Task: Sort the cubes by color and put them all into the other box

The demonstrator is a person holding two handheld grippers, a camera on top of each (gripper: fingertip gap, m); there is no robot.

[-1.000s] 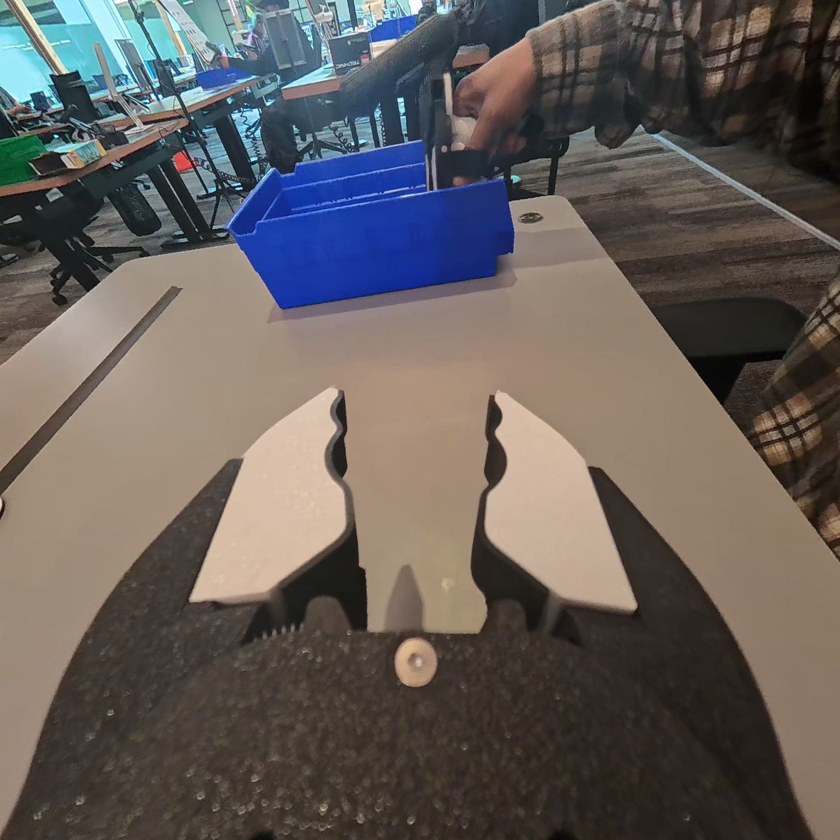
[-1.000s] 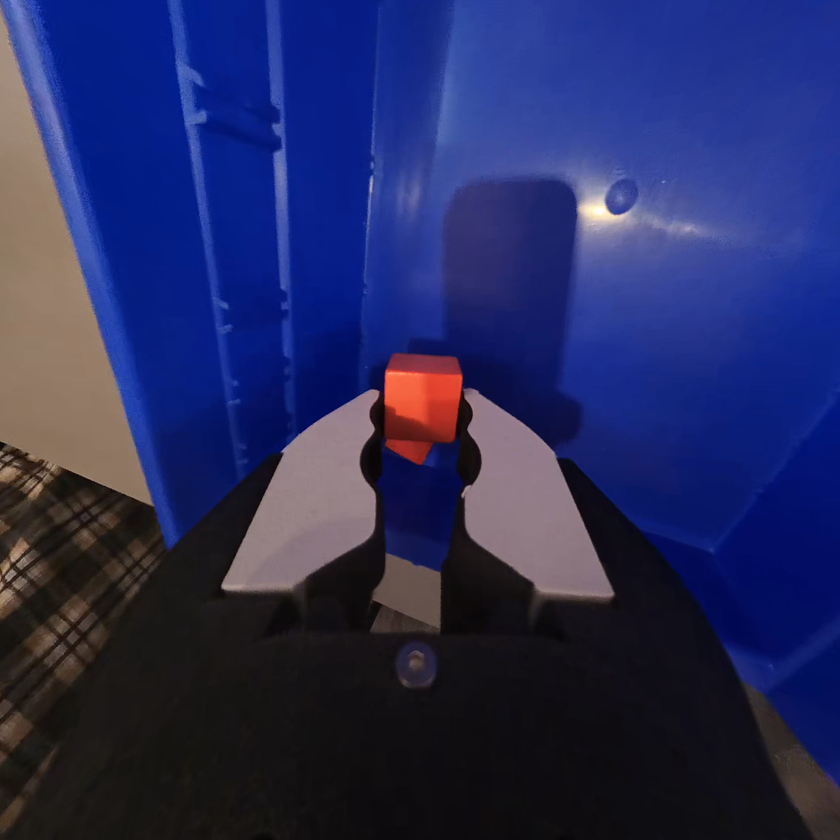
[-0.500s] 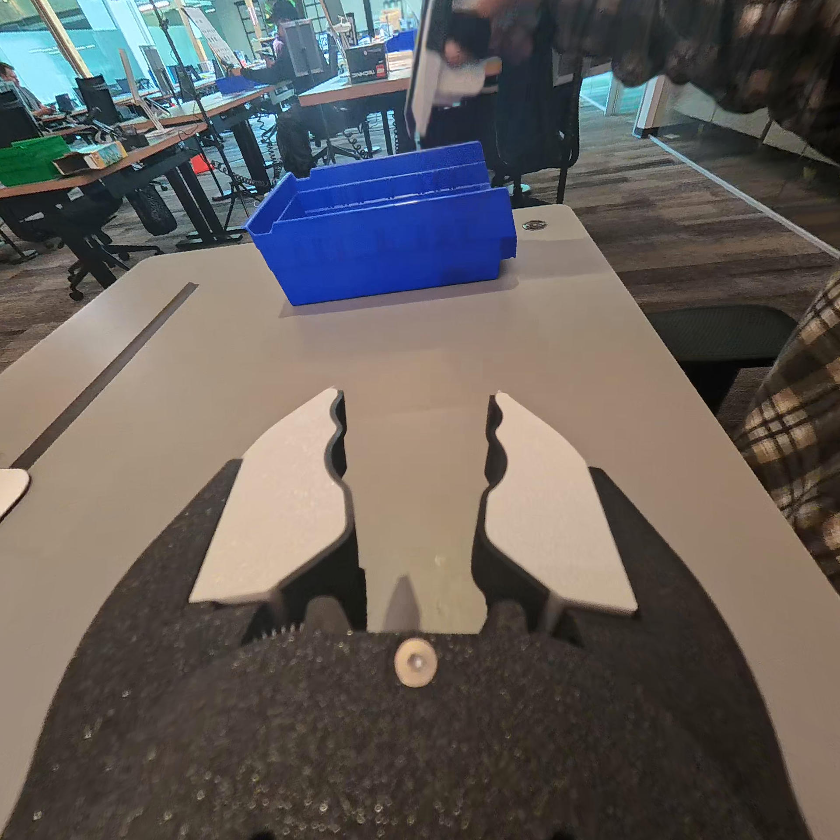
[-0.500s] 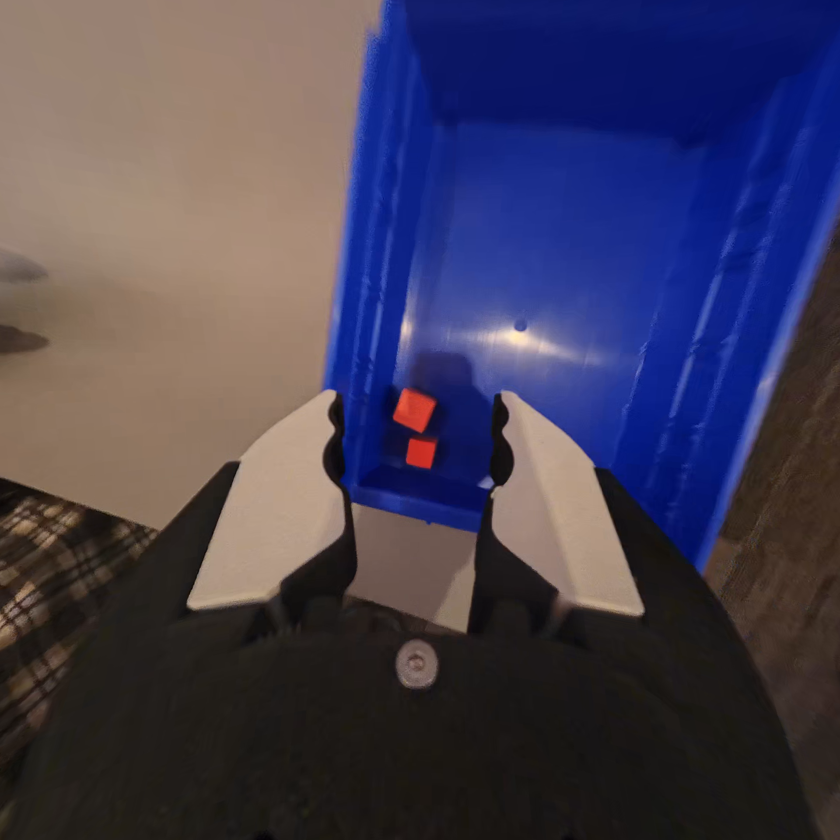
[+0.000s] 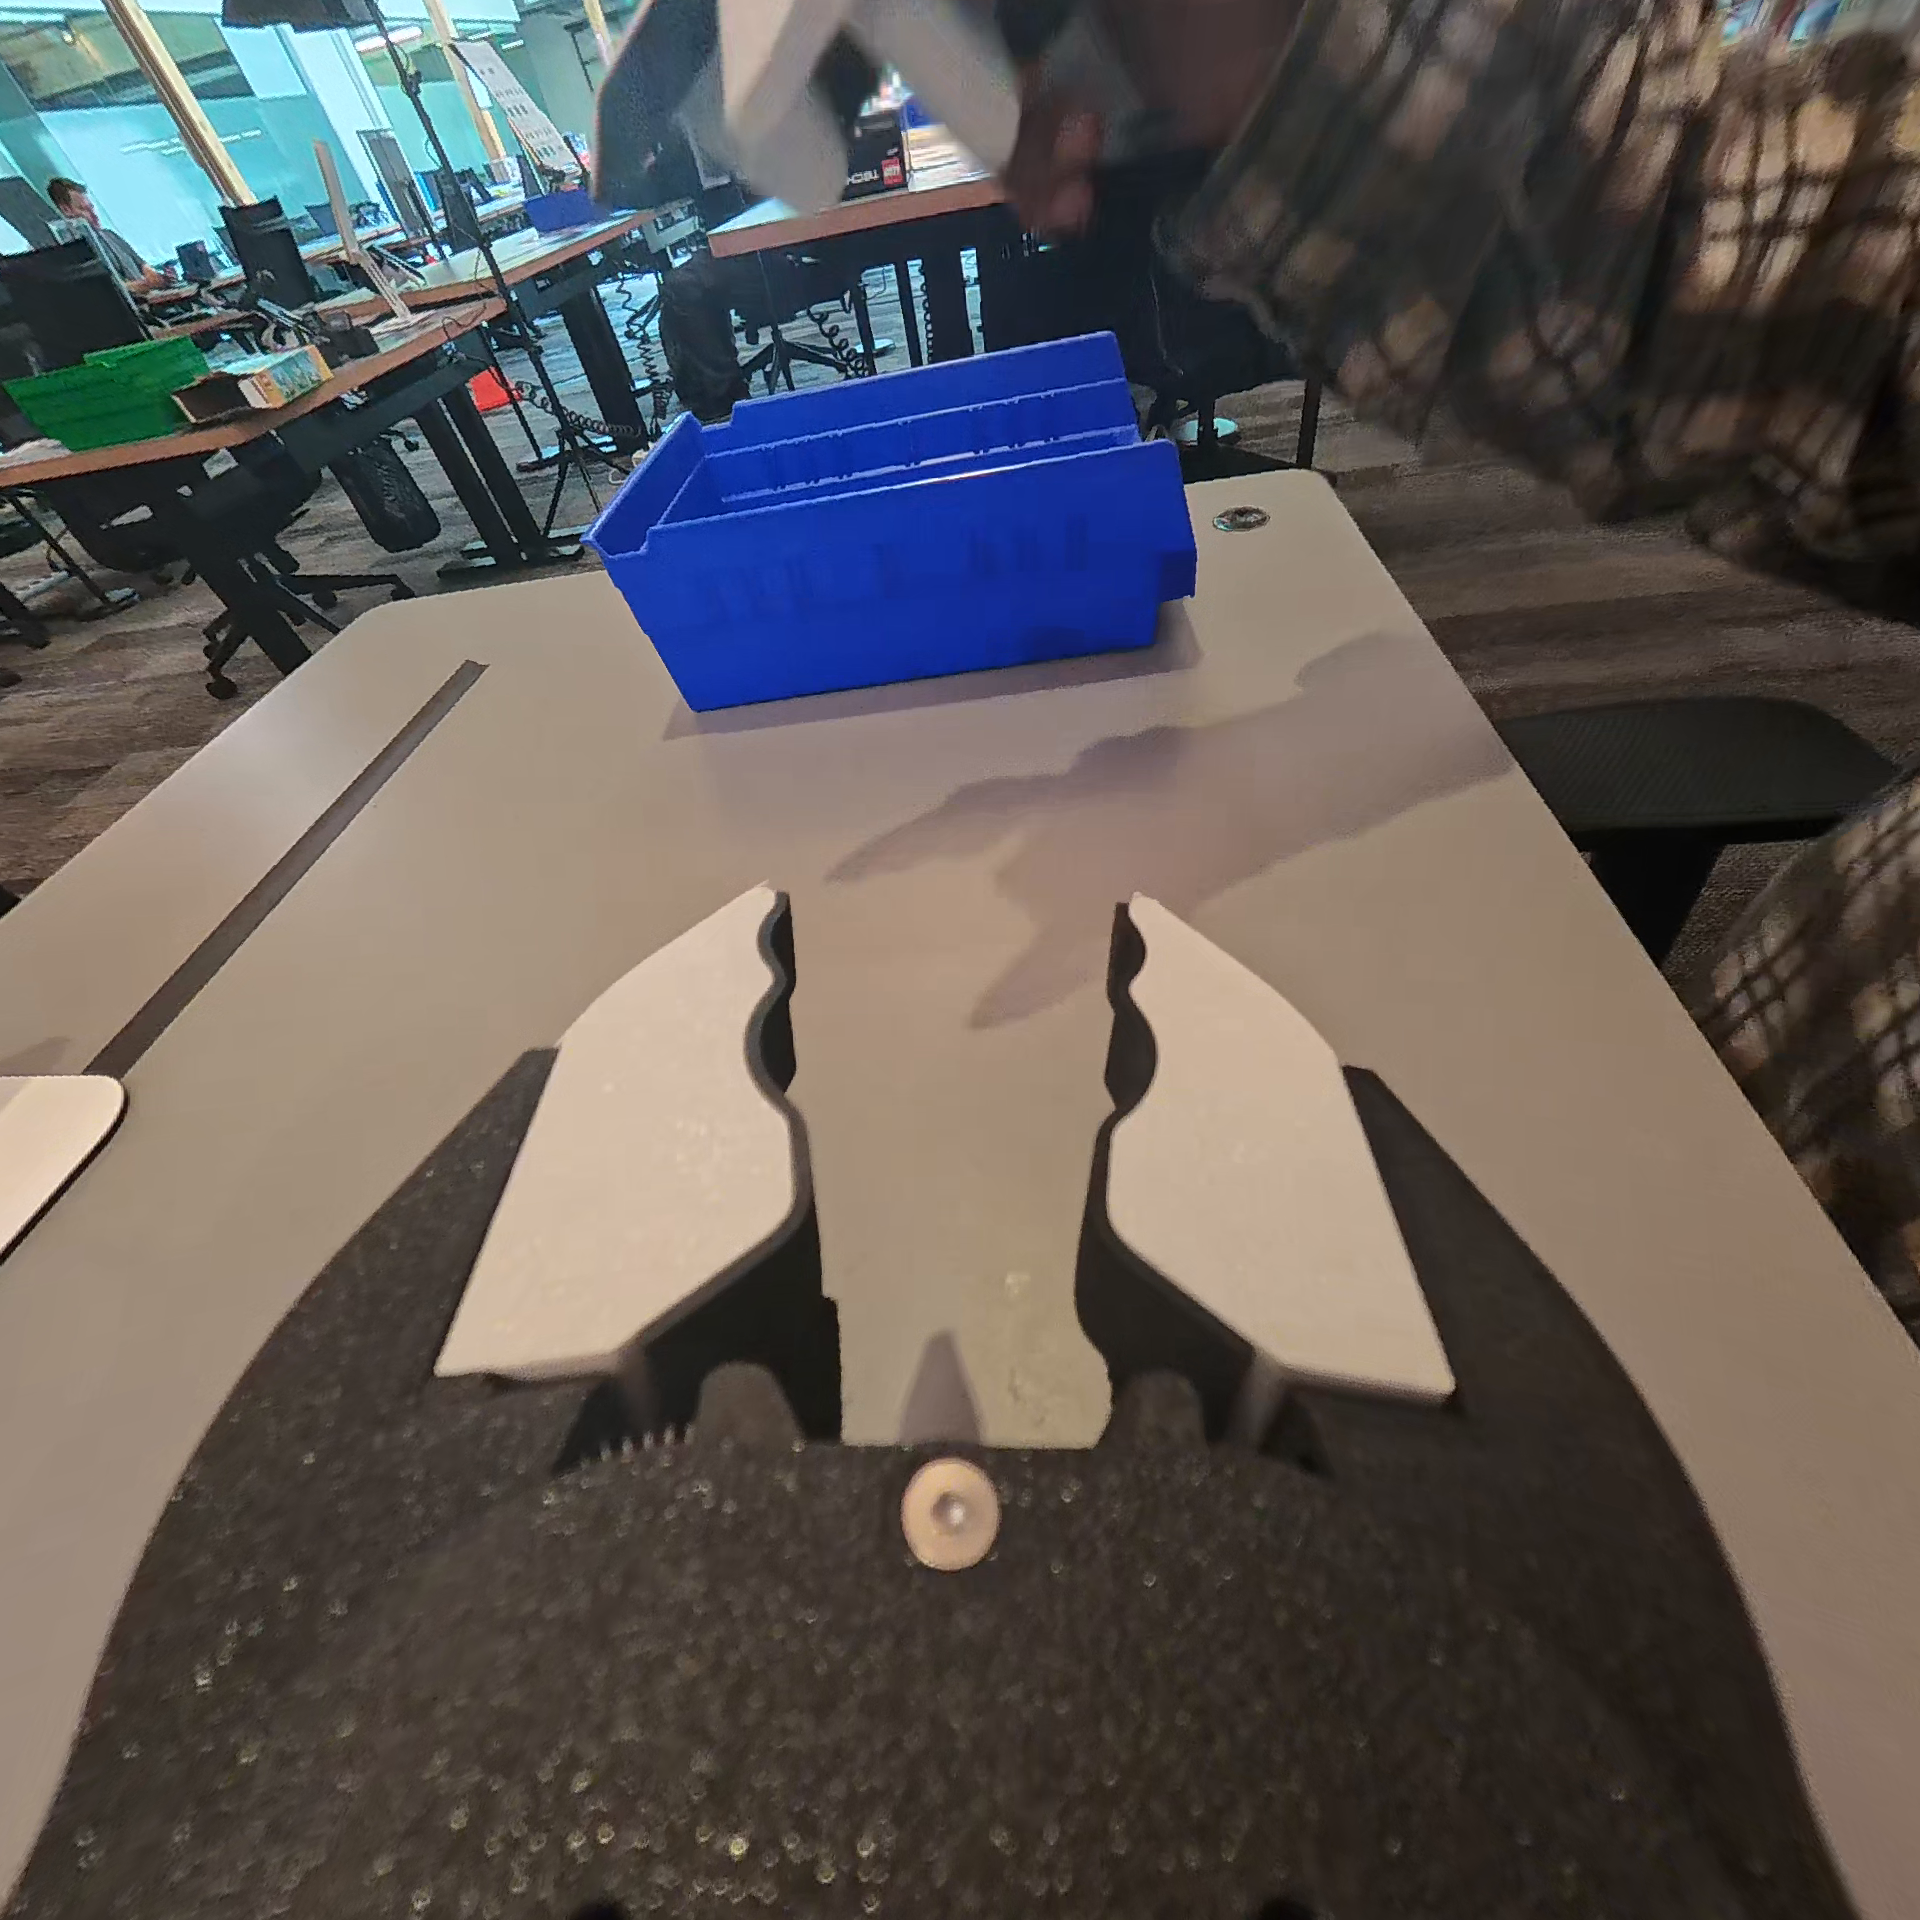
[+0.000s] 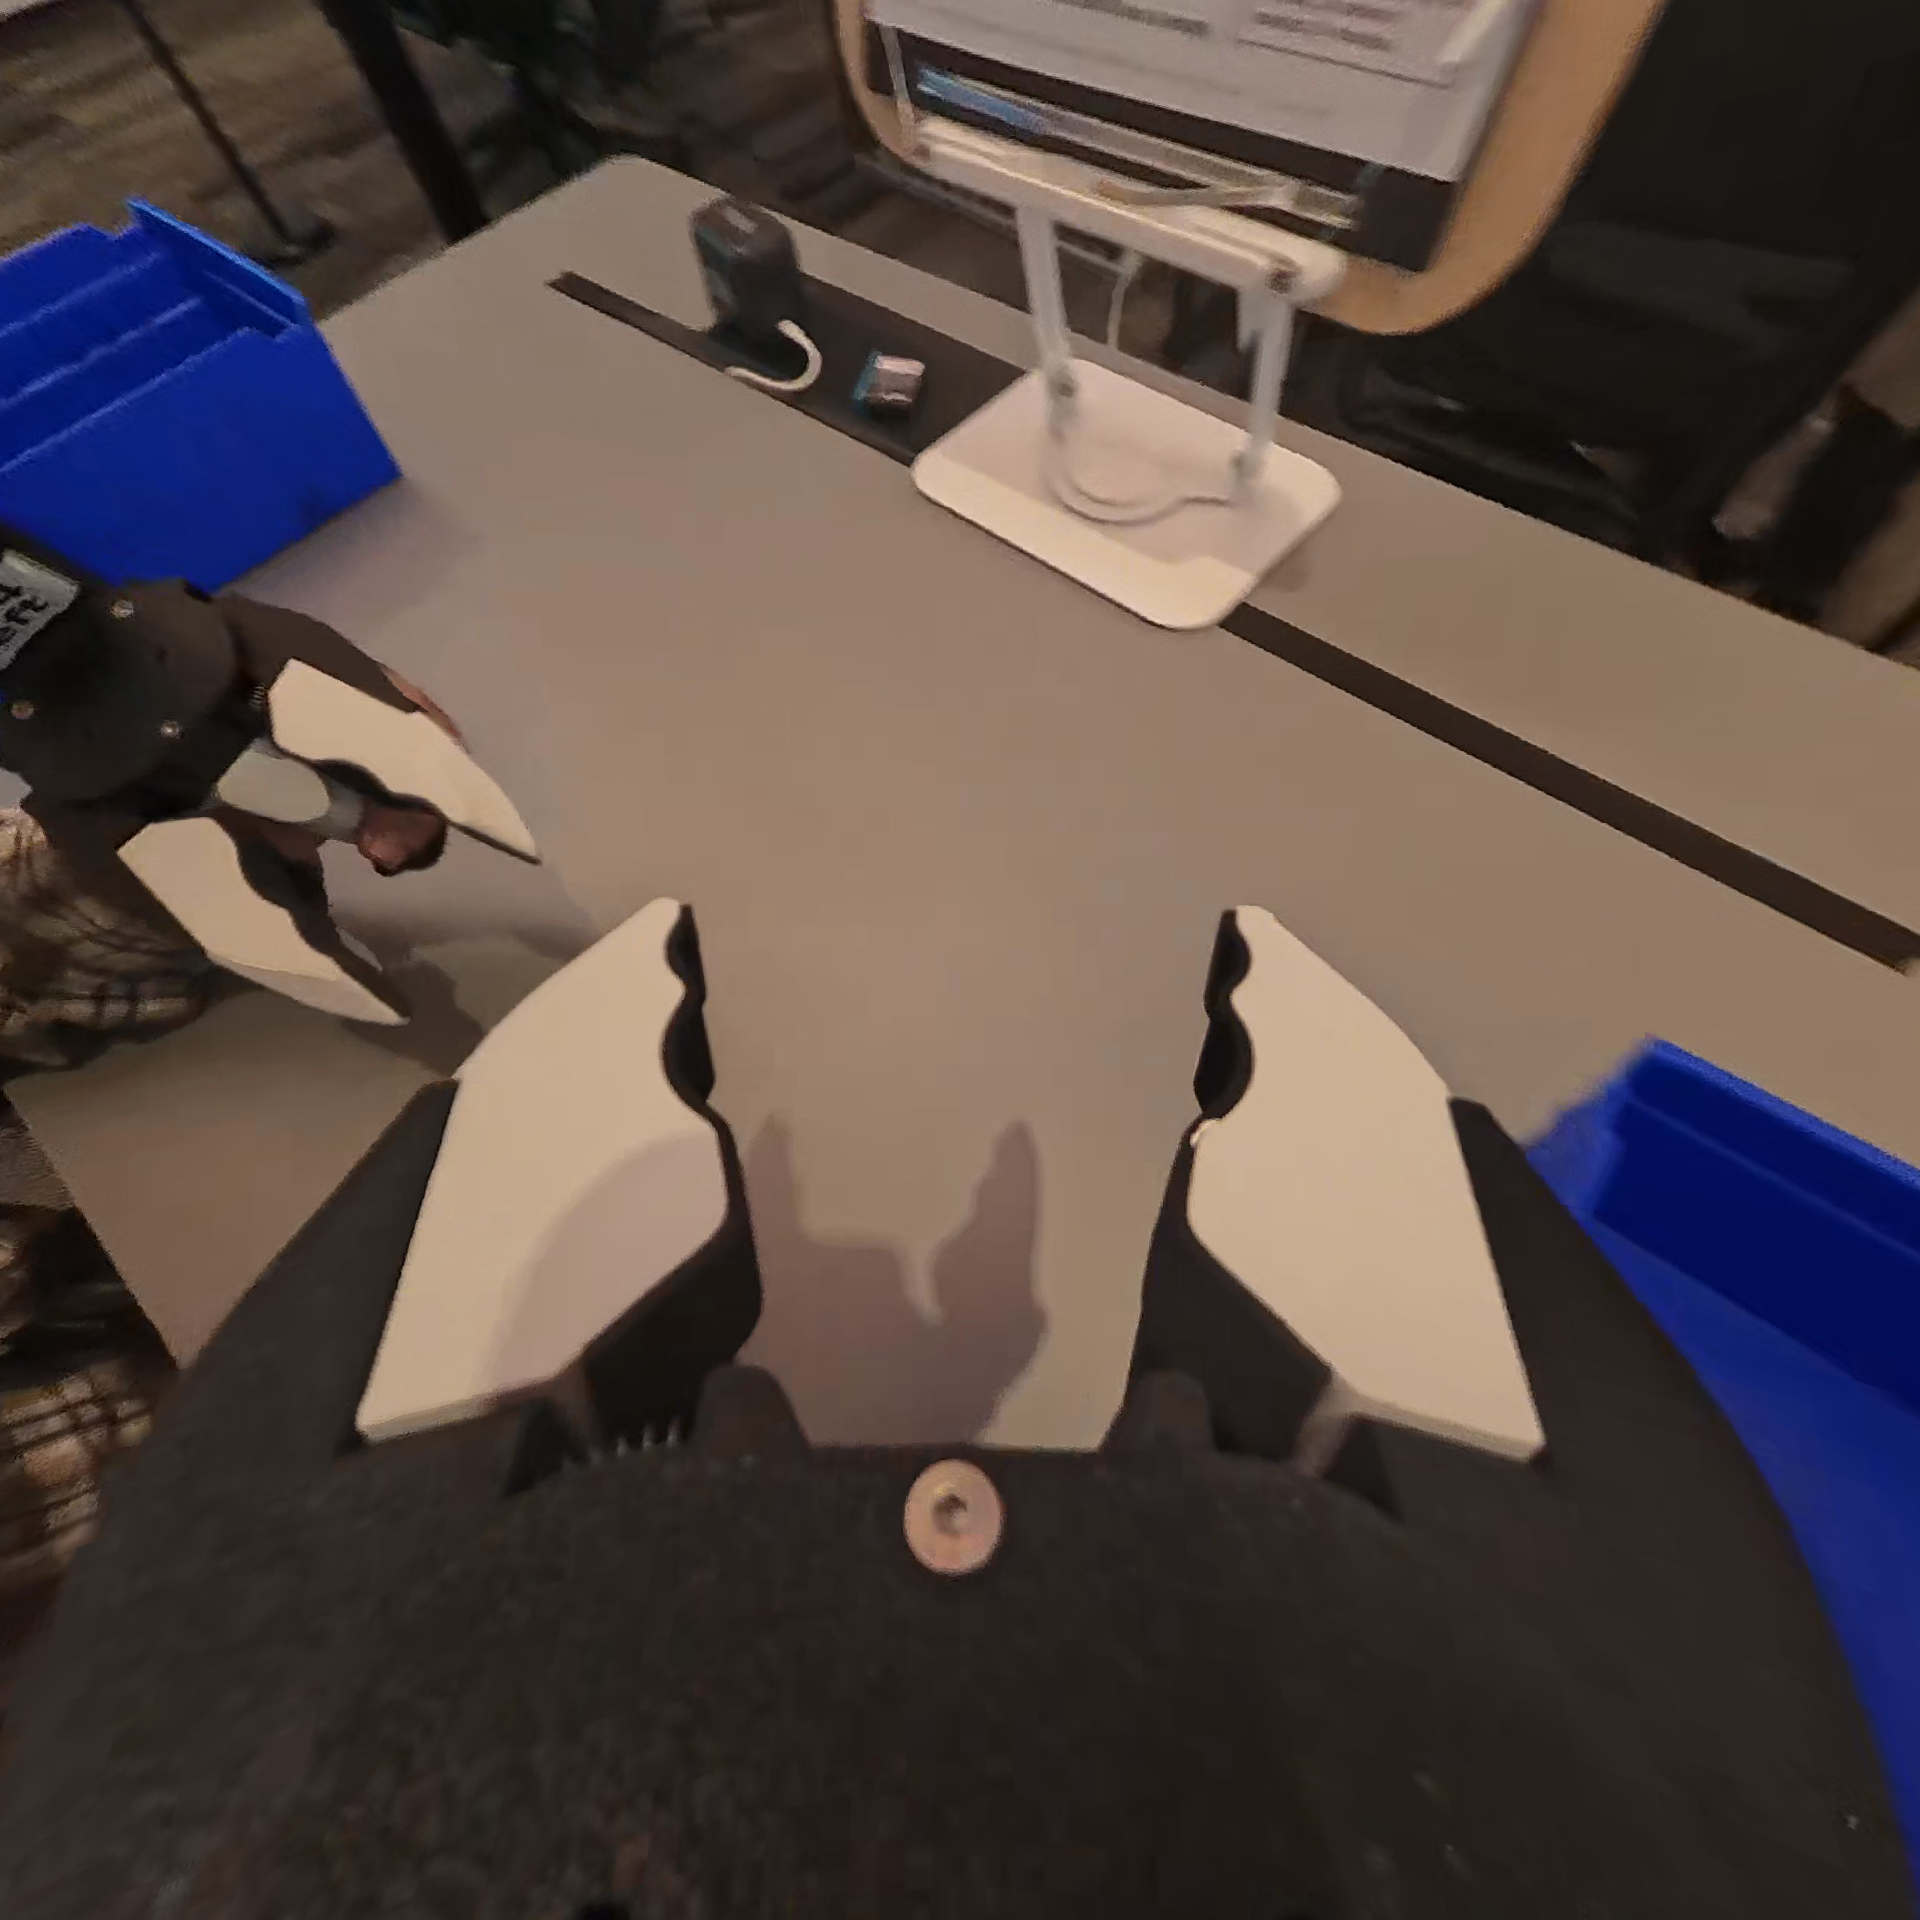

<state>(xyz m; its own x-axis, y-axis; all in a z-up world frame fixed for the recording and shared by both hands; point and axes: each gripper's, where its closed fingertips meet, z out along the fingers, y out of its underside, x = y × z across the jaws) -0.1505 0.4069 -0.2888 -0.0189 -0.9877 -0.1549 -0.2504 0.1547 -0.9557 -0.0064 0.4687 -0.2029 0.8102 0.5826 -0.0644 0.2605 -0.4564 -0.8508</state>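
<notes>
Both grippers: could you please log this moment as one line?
left gripper: open, empty, low over table | right gripper: open, empty, above table | blue box: on table | cubes: unseen

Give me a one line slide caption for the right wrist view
Right gripper open and empty above the grey table, blue box at its right, left gripper open beyond.

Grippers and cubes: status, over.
Left gripper open, empty, low over grey table. Right gripper open, empty, above table between two blue bins. No cubes visible now. Nothing in the way.
</notes>
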